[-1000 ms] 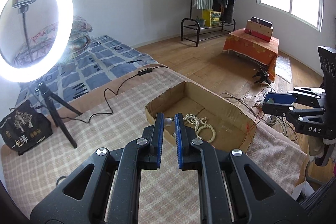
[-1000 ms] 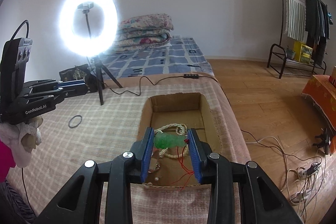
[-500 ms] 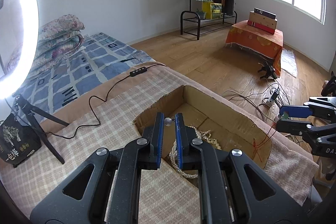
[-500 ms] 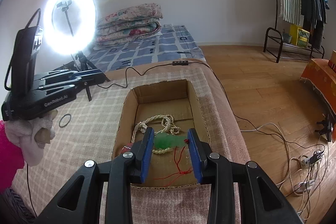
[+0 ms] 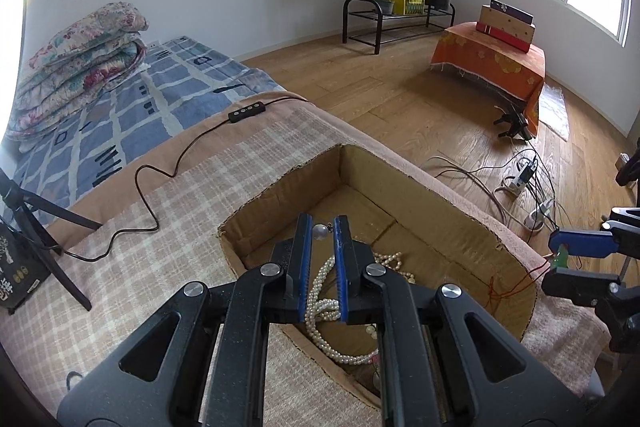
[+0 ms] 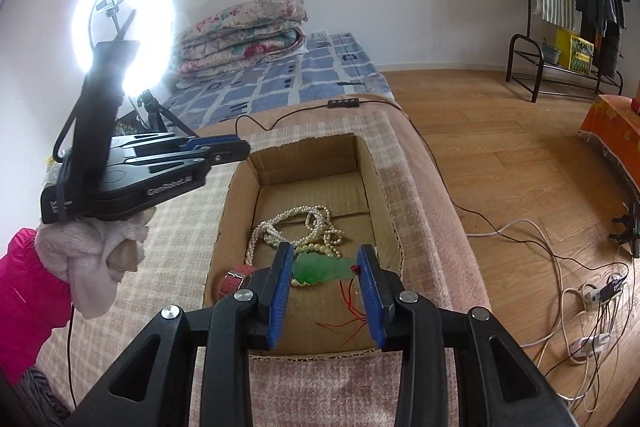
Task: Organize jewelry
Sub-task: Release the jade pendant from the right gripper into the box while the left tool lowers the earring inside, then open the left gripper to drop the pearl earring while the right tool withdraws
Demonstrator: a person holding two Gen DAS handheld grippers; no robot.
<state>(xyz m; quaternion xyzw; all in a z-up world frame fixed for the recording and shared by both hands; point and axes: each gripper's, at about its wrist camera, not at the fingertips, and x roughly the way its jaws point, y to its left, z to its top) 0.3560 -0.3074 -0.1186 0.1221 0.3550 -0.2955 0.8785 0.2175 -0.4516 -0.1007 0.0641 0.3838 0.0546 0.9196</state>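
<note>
An open cardboard box (image 5: 420, 187) sits sunk in the checked blanket, with several pearl necklaces (image 5: 320, 291) heaped inside. My left gripper (image 5: 323, 223) hovers over the box's near-left corner, shut on a small pearl earring (image 5: 319, 231) at its fingertips. In the right wrist view my right gripper (image 6: 326, 255) is shut on a green jade pendant (image 6: 320, 269) whose red cord (image 6: 352, 303) trails down into the box (image 6: 240, 195). Pearl necklaces (image 6: 296, 227) and a pink watch strap (image 6: 234, 281) lie below it. The left gripper (image 6: 228, 149) shows at the left, the right gripper (image 5: 558, 261) at the right edge.
A gloved hand with a pink sleeve (image 6: 92, 259) holds the left gripper. A ring light on a tripod (image 6: 124, 23) stands behind the blanket, its cable and controller (image 5: 246, 111) crossing it. Folded quilts (image 5: 76, 55) lie beyond. Power strips and cables (image 6: 580, 291) cover the wooden floor on the right.
My left gripper has moved right and down to over the box, still holding the earring; the ring light has slid out of its view. My right gripper with the pendant has sunk closer to the box.
</note>
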